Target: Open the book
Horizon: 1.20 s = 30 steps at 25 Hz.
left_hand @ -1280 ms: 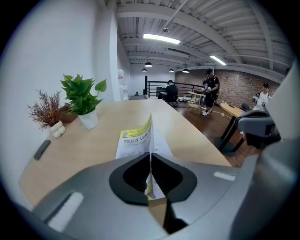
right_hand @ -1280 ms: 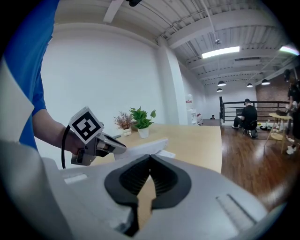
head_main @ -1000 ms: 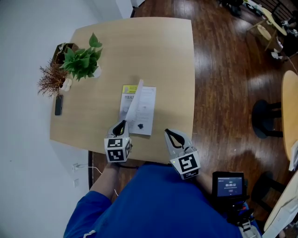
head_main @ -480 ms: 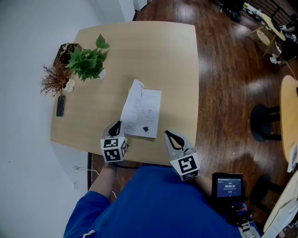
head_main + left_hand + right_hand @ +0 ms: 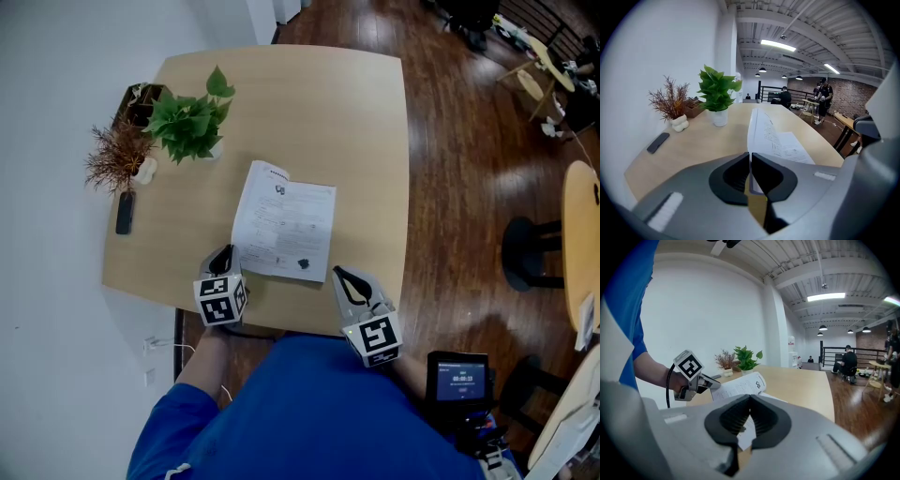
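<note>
Wooden table (image 5: 356,112) with book (image 5: 302,225) lying open near front edge, green plant (image 5: 192,127) farther back. Left page (image 5: 253,220) pinched tight in left claw (image 5: 222,258). Just beside book's near corner, closed and empty: right claw (image 5: 349,278).

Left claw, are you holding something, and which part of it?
The left claw pinches the left-hand page of the book by its near edge. The right claw holds nothing.

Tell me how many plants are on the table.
2: a green leafy plant at the far left of the table, and a dried brown plant just left of it, by the edge. None looks hidden.
</note>
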### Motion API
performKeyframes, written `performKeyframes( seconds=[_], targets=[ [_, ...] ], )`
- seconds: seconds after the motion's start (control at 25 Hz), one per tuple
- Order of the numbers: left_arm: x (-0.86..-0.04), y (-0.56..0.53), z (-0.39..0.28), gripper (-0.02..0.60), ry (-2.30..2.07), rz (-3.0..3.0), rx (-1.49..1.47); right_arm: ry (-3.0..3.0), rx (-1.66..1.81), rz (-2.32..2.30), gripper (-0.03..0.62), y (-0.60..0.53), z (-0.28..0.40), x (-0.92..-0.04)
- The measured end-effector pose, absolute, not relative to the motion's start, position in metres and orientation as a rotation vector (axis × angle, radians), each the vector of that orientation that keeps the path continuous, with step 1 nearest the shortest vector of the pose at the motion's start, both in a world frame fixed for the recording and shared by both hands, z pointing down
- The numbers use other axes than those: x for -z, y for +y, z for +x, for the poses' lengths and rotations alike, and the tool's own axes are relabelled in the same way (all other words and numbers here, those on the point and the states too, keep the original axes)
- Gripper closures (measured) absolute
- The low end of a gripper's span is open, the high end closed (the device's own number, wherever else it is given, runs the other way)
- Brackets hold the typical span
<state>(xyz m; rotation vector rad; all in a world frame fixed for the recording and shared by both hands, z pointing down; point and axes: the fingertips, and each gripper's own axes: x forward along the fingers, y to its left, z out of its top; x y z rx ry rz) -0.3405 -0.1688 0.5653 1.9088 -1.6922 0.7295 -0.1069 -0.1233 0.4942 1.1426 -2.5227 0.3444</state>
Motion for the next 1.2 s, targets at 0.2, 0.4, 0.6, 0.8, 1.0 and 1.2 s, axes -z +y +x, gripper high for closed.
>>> performKeyframes(
  seconds=[0.2, 0.4, 0.6, 0.8, 1.0, 1.2],
  targets=[
    [-0.571, -0.169, -0.361, 0.555, -1.7, 1.889, -0.732, -2.519, -0.349, 1.154, 0.592, -0.124, -0.118, -0.494],
    [-0.58, -0.171, -0.379, 0.555, -1.703, 1.869, -0.736, -2.505, -0.347, 1.158, 0.592, -0.126, -0.128, -0.496],
    [-0.588, -0.172, -0.394, 0.554, -1.71, 1.846, -0.739, -2.491, -0.341, 1.151, 0.592, -0.126, -0.135, -0.497],
    [-0.6, -0.169, -0.406, 0.554, -1.71, 1.823, -0.734, -2.48, -0.328, 1.135, 0.592, -0.124, -0.142, -0.502],
    [-0.614, -0.171, -0.418, 0.552, -1.707, 1.803, -0.741, -2.461, -0.326, 1.136, 0.592, -0.126, -0.146, -0.508],
    [-0.625, -0.171, -0.426, 0.551, -1.706, 1.78, -0.781, -2.45, -0.334, 1.139, 0.592, -0.126, -0.146, -0.508]
  ],
)
